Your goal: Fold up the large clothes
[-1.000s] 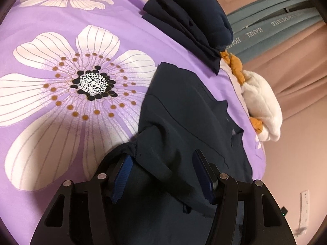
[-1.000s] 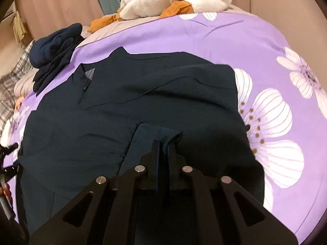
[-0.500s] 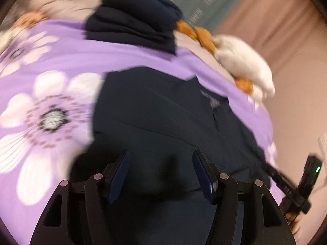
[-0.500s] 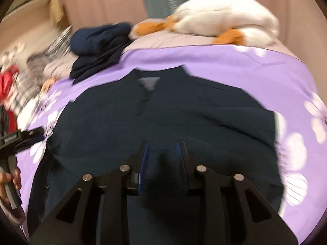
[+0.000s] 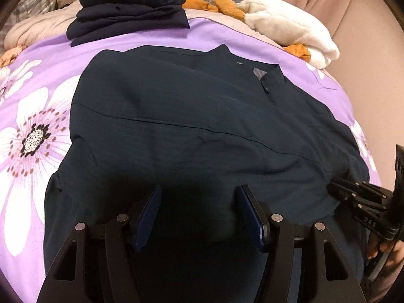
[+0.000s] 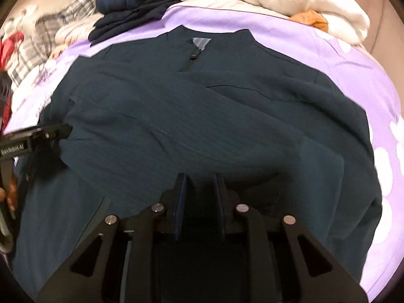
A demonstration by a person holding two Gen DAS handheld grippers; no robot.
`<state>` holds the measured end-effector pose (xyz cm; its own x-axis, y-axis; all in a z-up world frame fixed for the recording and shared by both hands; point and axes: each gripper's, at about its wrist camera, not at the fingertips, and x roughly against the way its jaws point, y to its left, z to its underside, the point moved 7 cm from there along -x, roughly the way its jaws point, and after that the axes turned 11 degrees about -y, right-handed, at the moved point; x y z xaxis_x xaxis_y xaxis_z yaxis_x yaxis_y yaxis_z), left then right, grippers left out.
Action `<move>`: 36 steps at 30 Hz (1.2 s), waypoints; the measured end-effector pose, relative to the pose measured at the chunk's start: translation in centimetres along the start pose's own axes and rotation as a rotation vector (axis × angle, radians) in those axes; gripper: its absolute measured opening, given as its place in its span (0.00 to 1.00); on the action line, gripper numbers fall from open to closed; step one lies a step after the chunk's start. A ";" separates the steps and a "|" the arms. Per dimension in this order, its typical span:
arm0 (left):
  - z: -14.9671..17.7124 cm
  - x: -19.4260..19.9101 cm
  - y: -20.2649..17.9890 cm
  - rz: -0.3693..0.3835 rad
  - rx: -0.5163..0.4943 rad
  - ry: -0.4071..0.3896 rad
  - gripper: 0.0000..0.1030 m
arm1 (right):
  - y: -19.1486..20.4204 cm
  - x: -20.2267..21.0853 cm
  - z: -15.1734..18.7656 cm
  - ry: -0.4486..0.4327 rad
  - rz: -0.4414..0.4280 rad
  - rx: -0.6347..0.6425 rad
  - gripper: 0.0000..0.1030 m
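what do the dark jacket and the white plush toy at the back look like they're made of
The dark navy jacket looks like a thin woven synthetic, matte, with a fine ribbed texture, stitched seams and a zipper at the collar; the exact fibre can't be told. The white plush toy looks like soft fleecy pile fabric, fuzzy and matte, with smoother orange fabric parts.

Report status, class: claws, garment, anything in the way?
Left claw open, empty, above the jacket. Right claw part open, holding nothing. Jacket flat on purple bedspread, both sleeves folded in. Folded navy stack beyond collar, clear of work.
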<state>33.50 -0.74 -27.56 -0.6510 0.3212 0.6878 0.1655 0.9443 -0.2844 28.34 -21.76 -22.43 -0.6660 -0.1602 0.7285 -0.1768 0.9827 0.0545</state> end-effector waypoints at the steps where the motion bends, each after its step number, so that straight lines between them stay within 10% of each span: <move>1: -0.1 0.3 0.0 -0.006 0.011 0.005 0.60 | -0.2 0.1 0.0 -0.003 -0.004 -0.010 0.21; 9: 2.9 7.1 0.5 0.026 0.042 -0.004 0.63 | 0.2 6.1 0.9 -0.089 -0.050 -0.082 0.50; 36: 15.4 15.1 0.3 -0.127 -0.186 0.032 0.76 | 1.9 15.2 16.7 -0.009 0.067 -0.075 0.55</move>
<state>12.28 3.34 -27.53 -0.6520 0.1978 0.7319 0.2190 0.9734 -0.0679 5.84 -23.91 -22.66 -0.6809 -0.0945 0.7262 -0.0773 0.9954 0.0571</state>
